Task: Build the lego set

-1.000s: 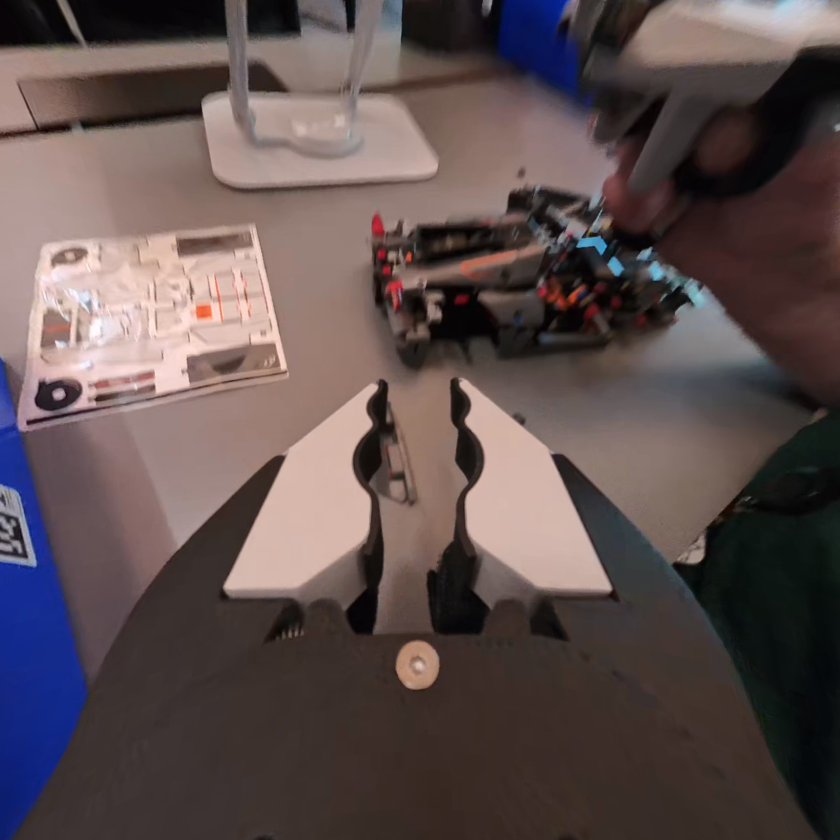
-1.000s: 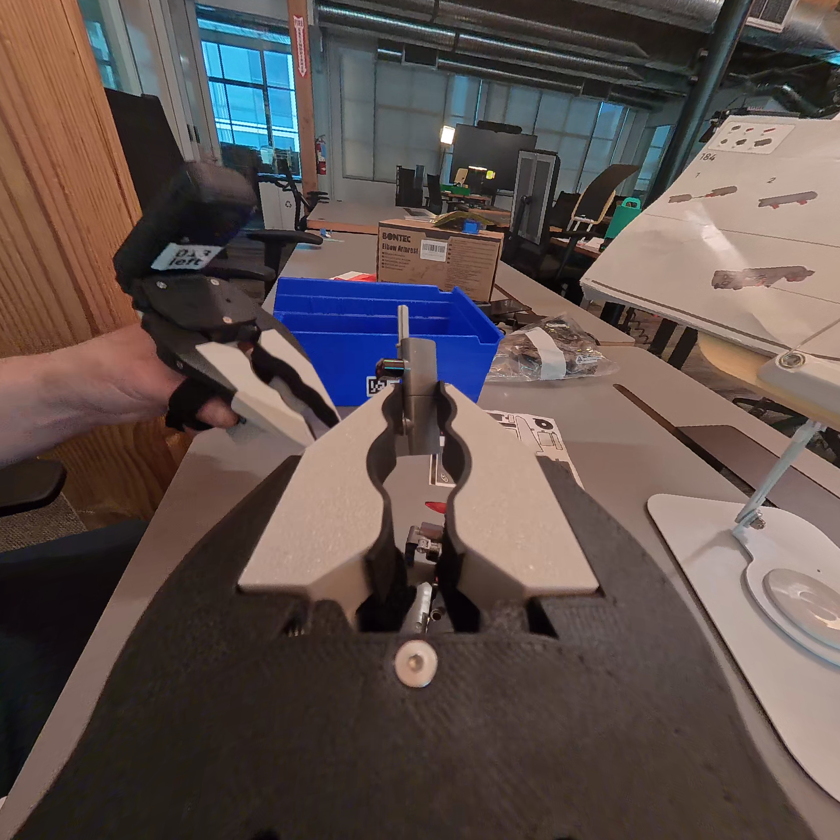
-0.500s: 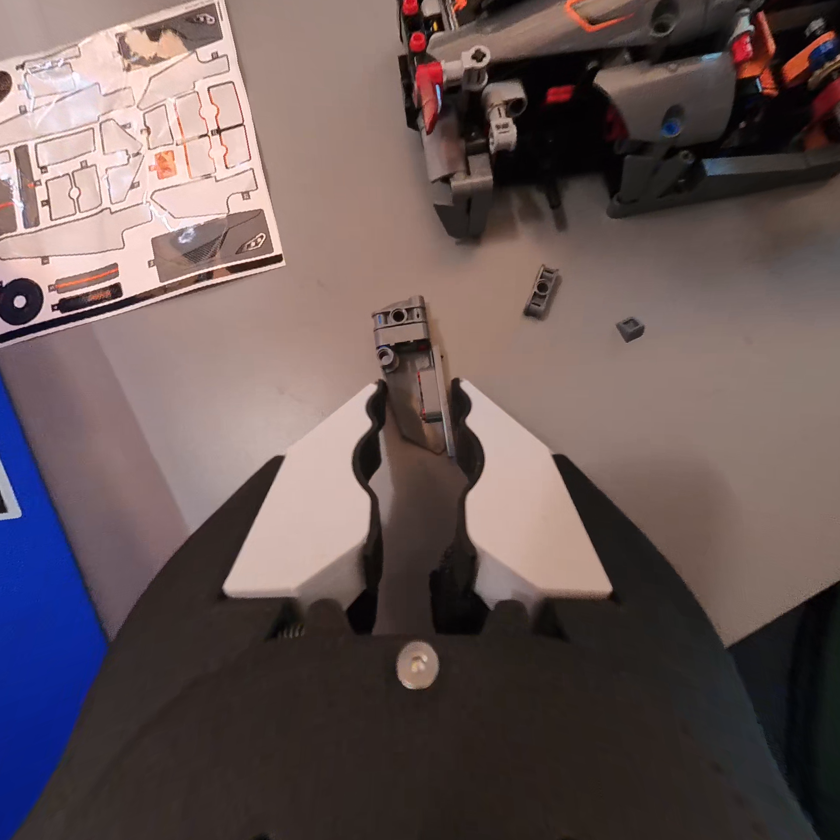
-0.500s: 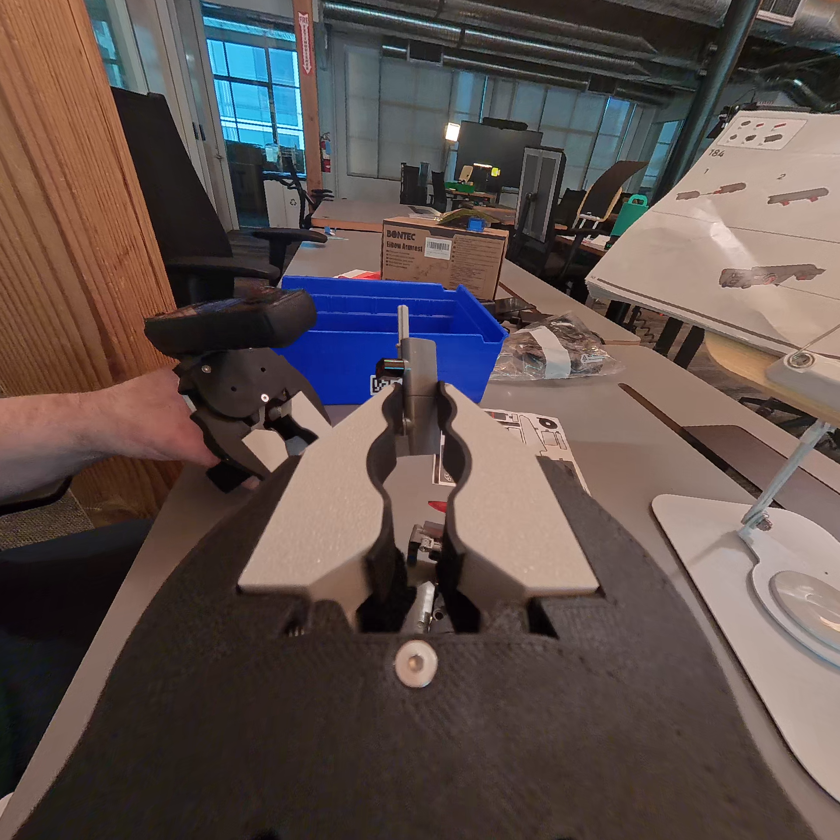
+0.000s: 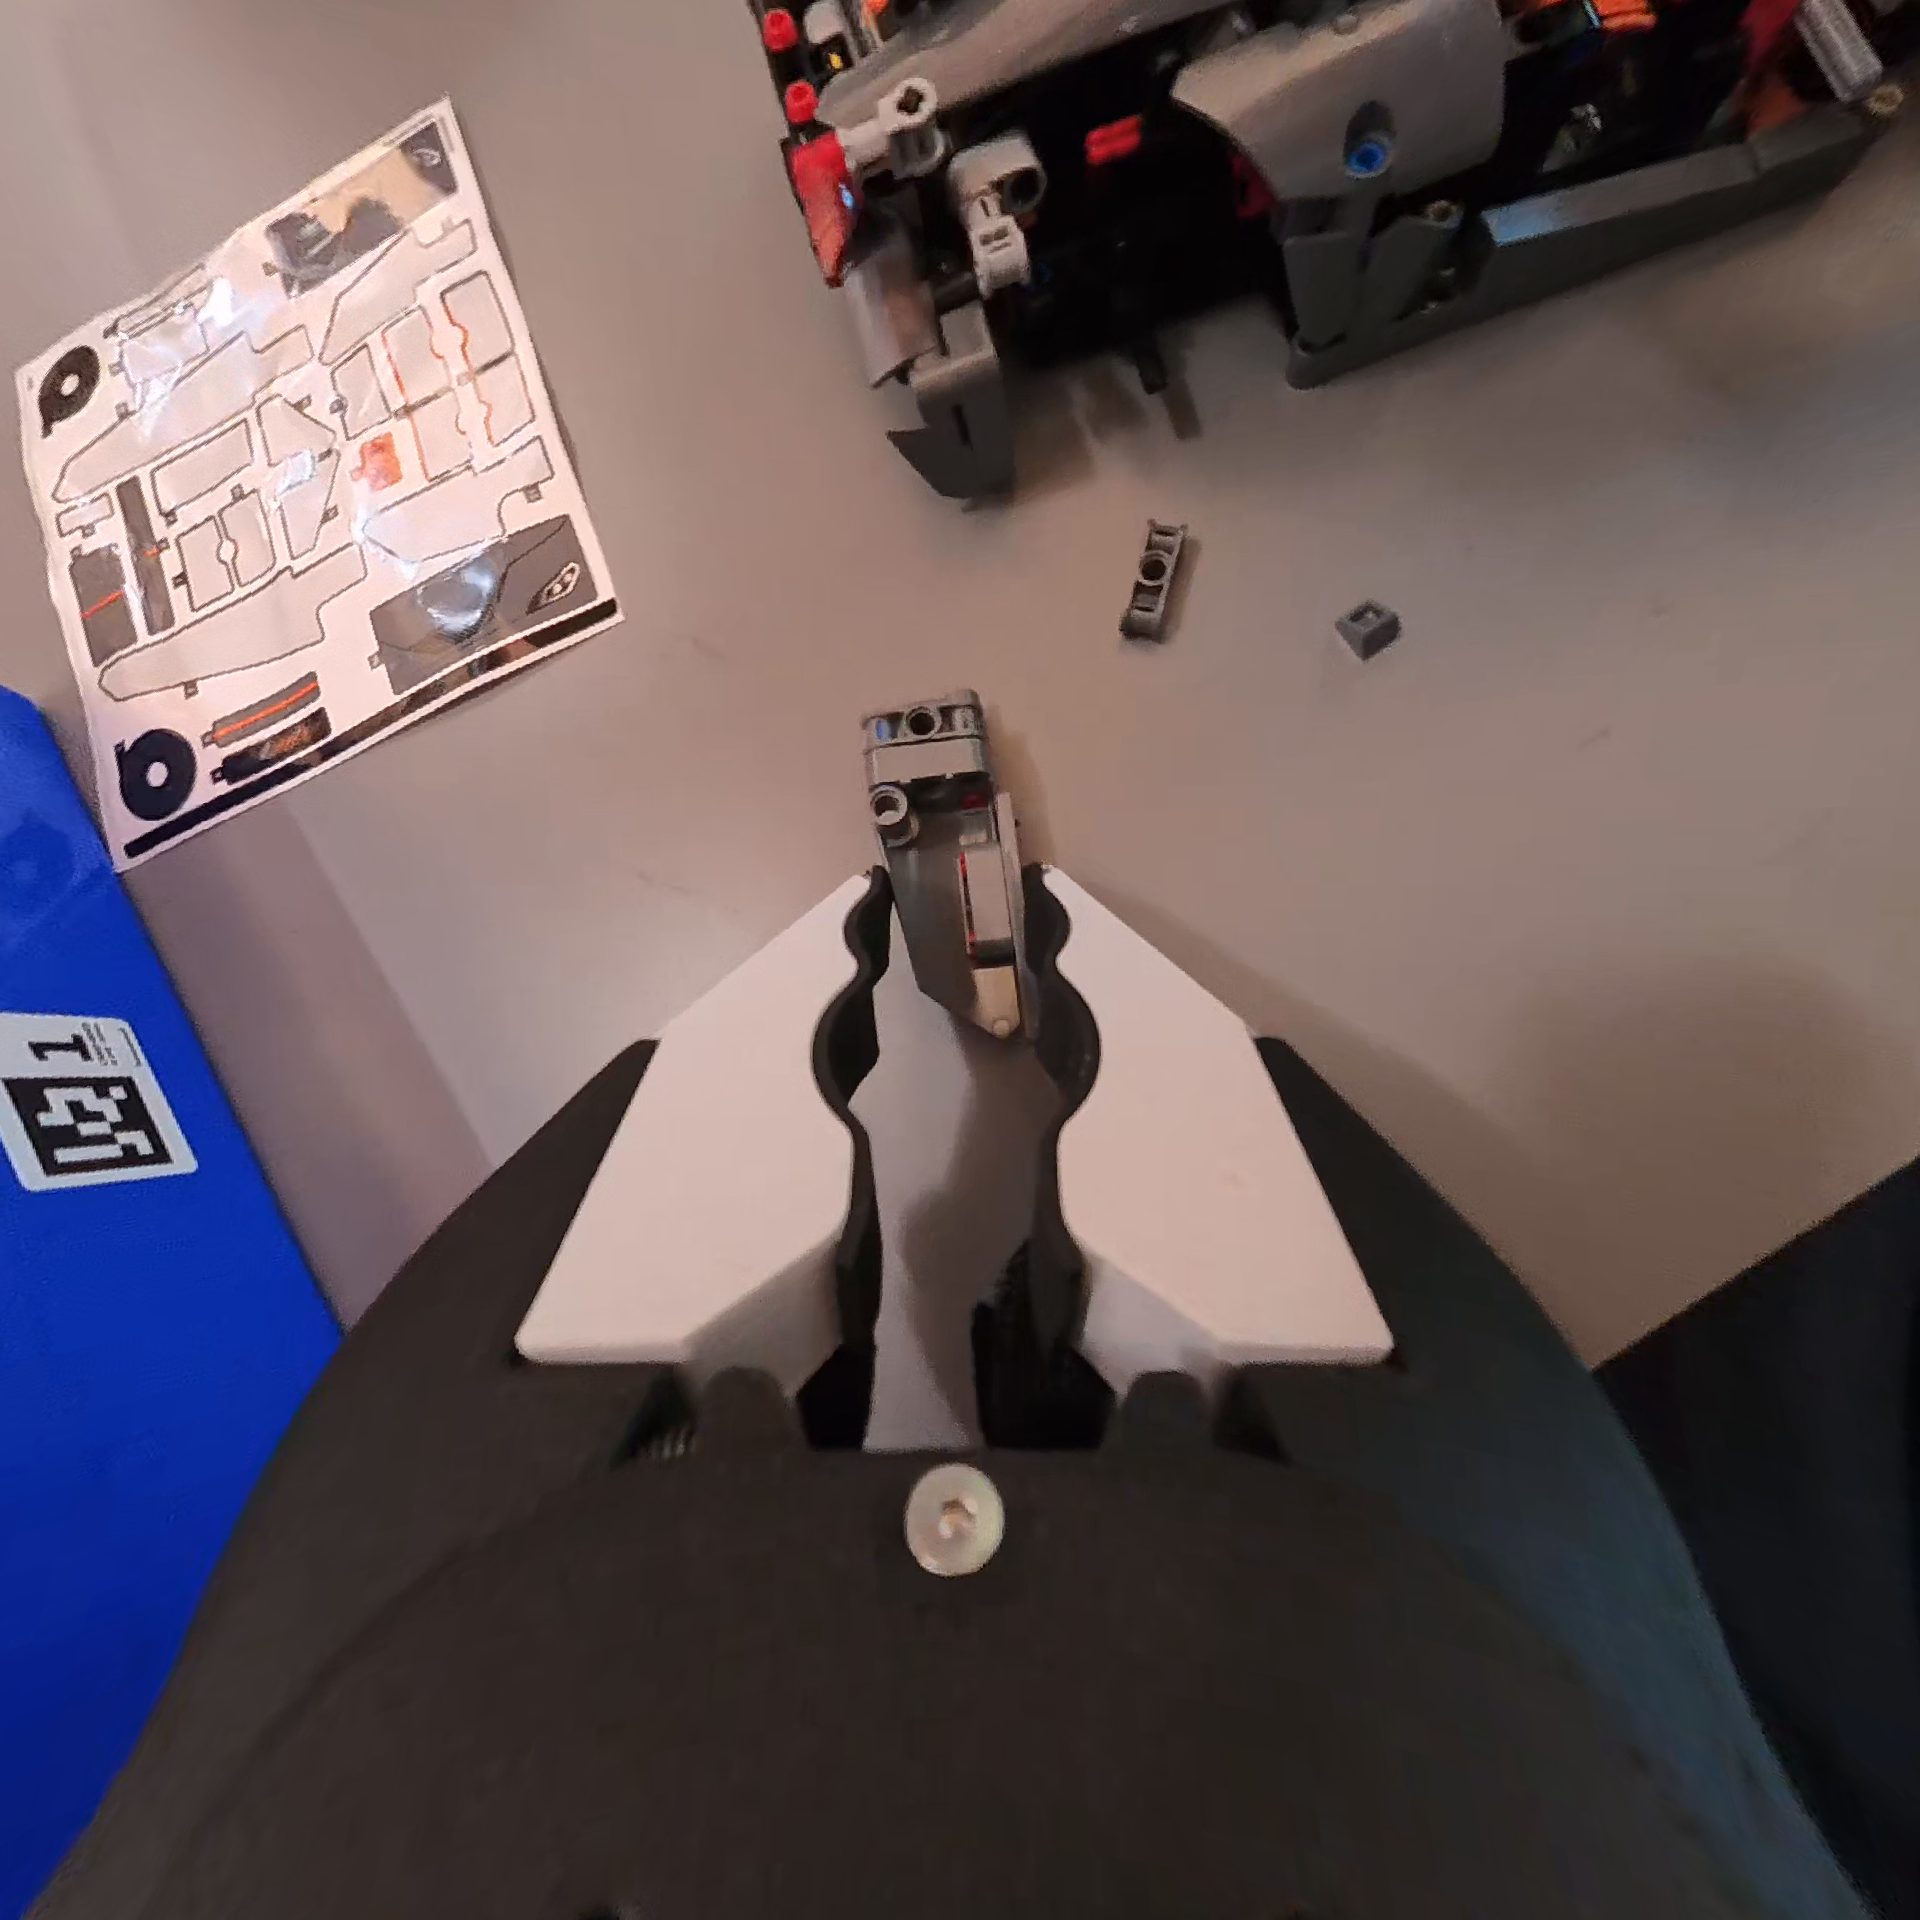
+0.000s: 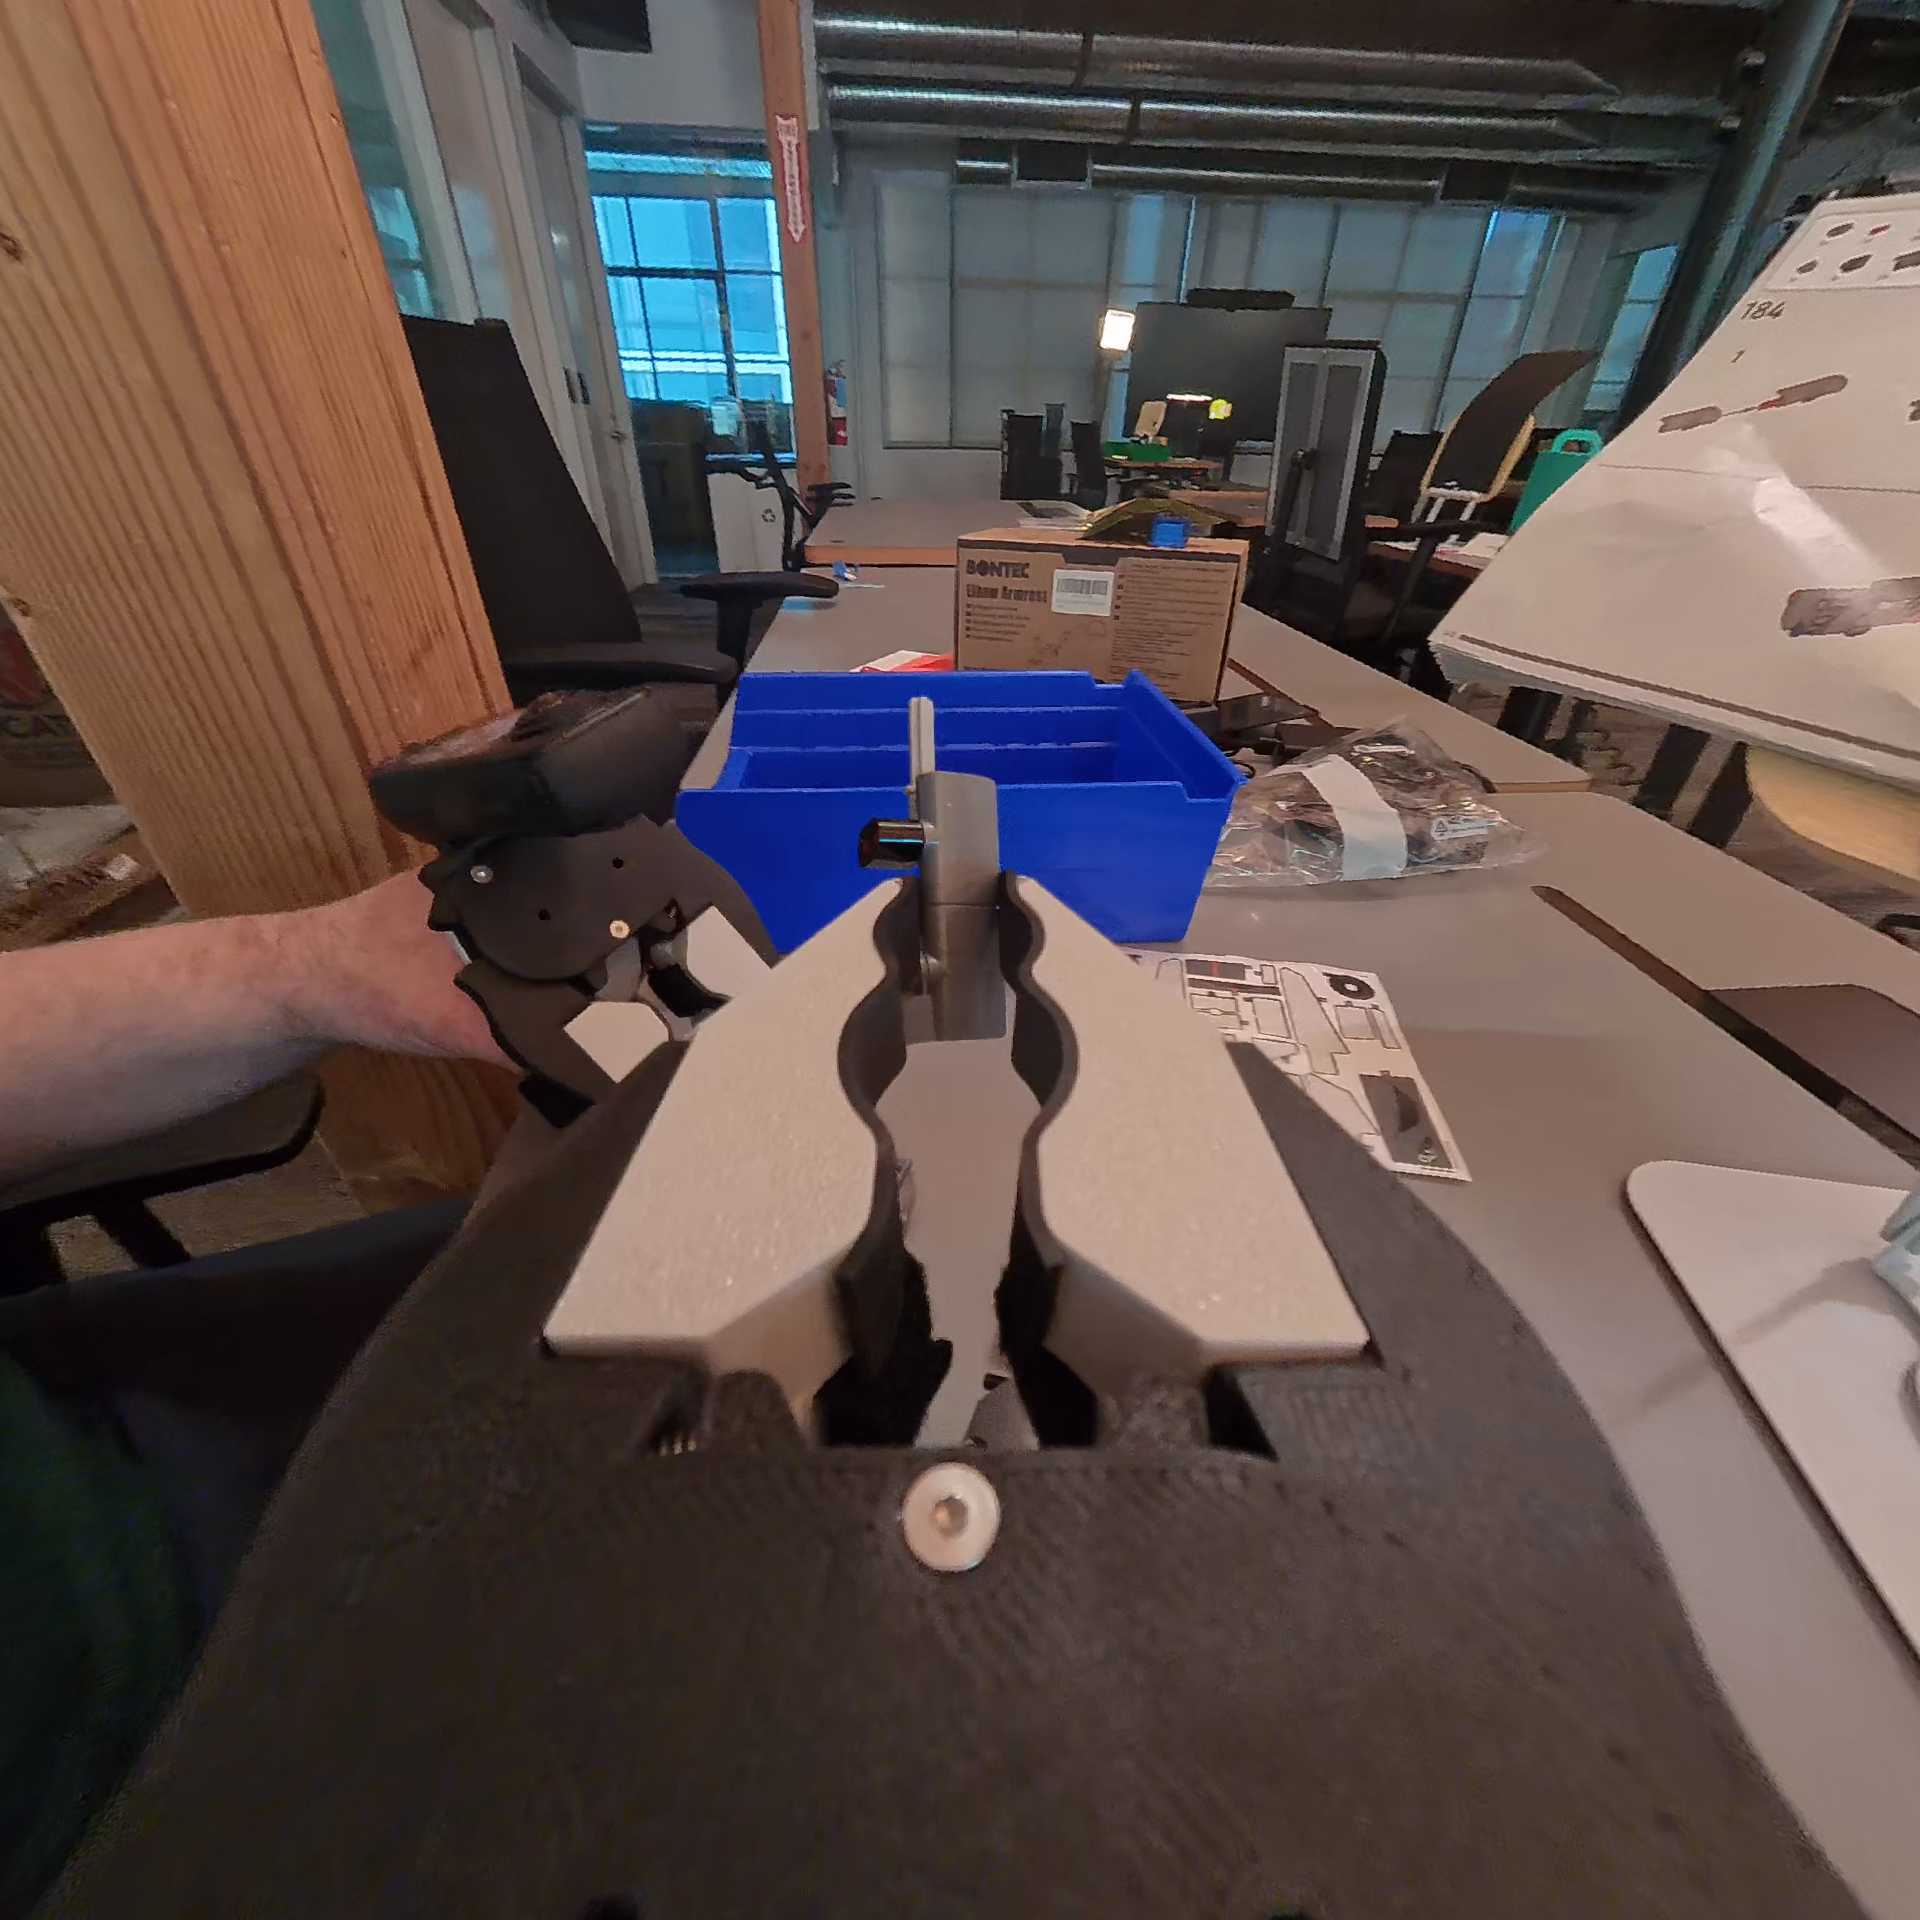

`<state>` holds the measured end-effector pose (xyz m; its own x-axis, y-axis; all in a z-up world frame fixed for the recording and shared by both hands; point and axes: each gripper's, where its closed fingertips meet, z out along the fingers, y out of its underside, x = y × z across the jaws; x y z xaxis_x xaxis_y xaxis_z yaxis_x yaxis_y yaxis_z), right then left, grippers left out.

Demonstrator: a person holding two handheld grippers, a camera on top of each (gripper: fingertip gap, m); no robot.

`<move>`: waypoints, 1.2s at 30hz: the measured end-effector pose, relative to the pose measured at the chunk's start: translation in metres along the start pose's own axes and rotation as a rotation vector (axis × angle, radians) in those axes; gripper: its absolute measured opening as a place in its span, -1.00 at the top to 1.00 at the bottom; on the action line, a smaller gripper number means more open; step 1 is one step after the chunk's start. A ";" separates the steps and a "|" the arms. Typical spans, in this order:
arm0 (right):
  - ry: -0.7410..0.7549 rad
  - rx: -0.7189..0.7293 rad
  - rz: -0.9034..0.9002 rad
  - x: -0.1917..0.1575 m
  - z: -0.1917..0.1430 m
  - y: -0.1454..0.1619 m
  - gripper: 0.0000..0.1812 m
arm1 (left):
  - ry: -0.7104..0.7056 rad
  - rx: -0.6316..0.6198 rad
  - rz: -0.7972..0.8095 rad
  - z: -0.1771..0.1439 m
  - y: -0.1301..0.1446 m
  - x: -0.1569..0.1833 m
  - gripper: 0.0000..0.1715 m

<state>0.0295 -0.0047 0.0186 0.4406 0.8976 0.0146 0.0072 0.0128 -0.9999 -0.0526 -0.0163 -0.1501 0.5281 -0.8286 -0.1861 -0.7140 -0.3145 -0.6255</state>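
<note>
The left gripper [image 5: 961,883] points down at the grey table [image 5: 1558,935], its jaws parted around a grey lego sub-assembly [image 5: 940,831] that lies flat on the surface, the piece's near end between the fingertips with a gap showing on the left side; whether the right finger touches it I cannot tell; the right gripper [image 6: 951,894] is held above the table with its jaws closed on a second grey lego piece [image 6: 951,831], which stands upright out of the tips with a short black pin at its 9 o'clock side. From the sub-assembly in the left wrist view, two small loose grey parts lie at 1 and 2 o'clock, a short beam [image 5: 1153,592] and a tiny block [image 5: 1368,629], well apart from each other; the one large, partly built lego car [image 5: 1195,208] sits at 12 to 1 o'clock; one sticker sheet [image 5: 301,468] lies at 10 o'clock; one blue bin [image 5: 125,1299] stands at 8 o'clock. In the right wrist view, one bag of parts [image 6: 1361,821] lies at 2 o'clock, one cardboard box [image 6: 1101,603] stands behind the bin at 12 o'clock, an open instruction booklet [image 6: 1714,540] is propped at 2 o'clock, one white stand base [image 6: 1787,1299] lies at 4 o'clock; a wooden pillar [image 6: 208,468] rises at 10 o'clock, with office chairs, desks and tall windows in the open room beyond.
</note>
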 end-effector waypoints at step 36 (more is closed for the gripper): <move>-0.755 0.317 0.802 -0.029 -0.033 -0.043 0.88 | 0.080 -0.025 0.032 -0.016 0.030 0.013 0.53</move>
<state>0.0461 -0.0462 0.0617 -0.4362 0.7315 -0.5241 -0.3061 -0.6683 -0.6779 -0.0747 -0.0446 -0.1590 0.4669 -0.8725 -0.1440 -0.7420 -0.2980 -0.6005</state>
